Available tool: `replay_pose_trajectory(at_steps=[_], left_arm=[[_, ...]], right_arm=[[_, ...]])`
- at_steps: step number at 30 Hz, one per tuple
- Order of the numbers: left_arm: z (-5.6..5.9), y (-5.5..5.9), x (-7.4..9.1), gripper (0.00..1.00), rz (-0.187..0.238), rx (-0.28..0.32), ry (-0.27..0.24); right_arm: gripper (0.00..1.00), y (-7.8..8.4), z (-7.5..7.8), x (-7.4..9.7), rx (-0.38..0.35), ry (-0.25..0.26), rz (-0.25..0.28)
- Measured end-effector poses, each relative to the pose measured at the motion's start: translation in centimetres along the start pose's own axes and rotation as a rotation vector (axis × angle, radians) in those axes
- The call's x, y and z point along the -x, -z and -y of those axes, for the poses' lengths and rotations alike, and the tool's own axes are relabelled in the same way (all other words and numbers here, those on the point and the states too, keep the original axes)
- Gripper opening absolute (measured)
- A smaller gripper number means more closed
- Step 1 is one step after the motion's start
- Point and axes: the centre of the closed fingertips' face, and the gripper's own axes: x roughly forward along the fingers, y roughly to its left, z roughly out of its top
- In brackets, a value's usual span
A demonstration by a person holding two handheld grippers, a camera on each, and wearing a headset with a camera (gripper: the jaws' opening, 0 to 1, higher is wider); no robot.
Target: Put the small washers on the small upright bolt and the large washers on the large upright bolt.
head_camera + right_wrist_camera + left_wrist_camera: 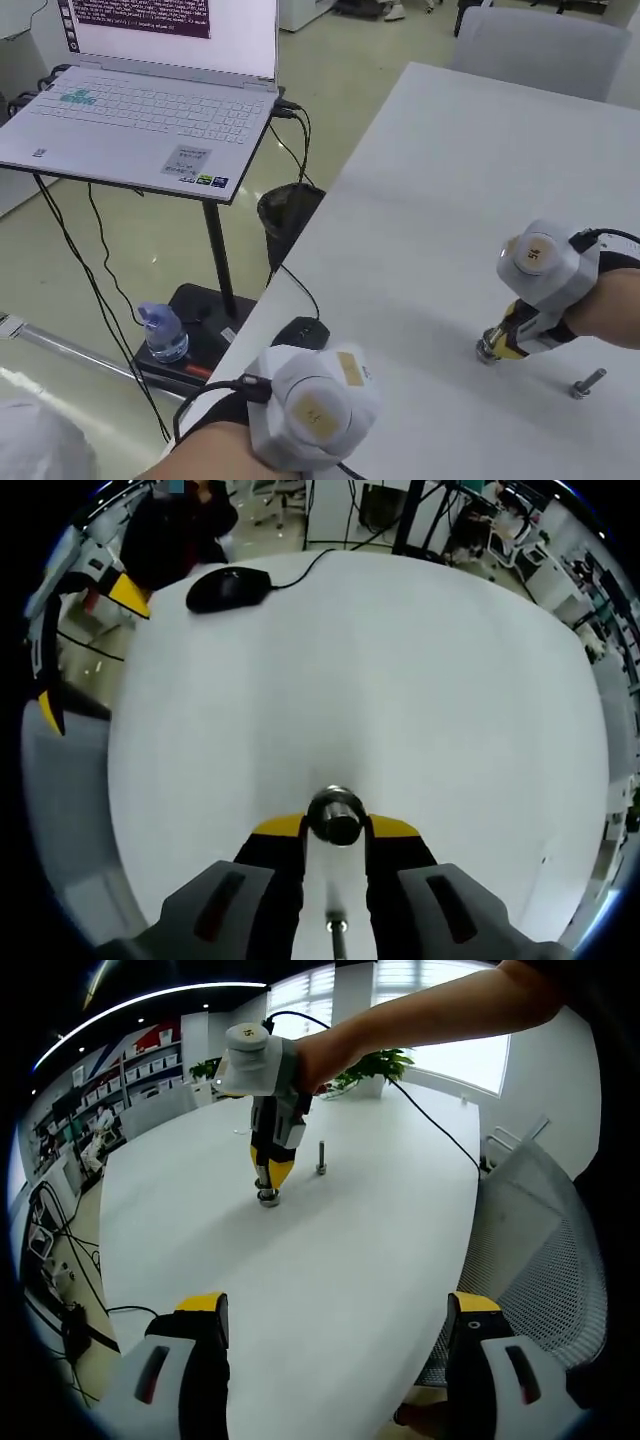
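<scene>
Large bolt (487, 349) stands on the near right part of the white surface (430, 200). The right tool (495, 343) is pinched narrow right over its top, jaws on either side of a round metal piece (335, 817). Honestly can't tell if that's a washer going on or just the bolt's own end. Small bolt (588, 382) stands a bit to its right, apart, and looks bare to me, so I'd guess the small washers are all left to do. Left tool (337, 1305) hangs wide open with nothing in it, over the near edge. Washer count on the large bolt is too small and blurry to call, and the tool tips cover it.
</scene>
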Motion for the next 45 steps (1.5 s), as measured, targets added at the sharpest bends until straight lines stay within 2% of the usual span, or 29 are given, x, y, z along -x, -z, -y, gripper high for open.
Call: replay_pose_trajectory(at_steps=[13, 36, 45], left_arm=[[0.3, 0.5, 0.0, 0.89, -0.007, 0.008, 0.006], [0.8, 0.4, -0.1, 0.89, -0.012, 0.004, 0.012], [0.9, 0.5, -0.1, 0.88, -0.02, 0.004, 0.011]], right_arm=[[0.23, 0.5, -0.3, -1.4, -0.012, -0.004, -0.017], [0.25, 0.5, -0.4, -1.7, -0.025, -0.004, -0.02], [0.31, 0.4, -0.2, -1.4, -0.029, 0.002, -0.003]])
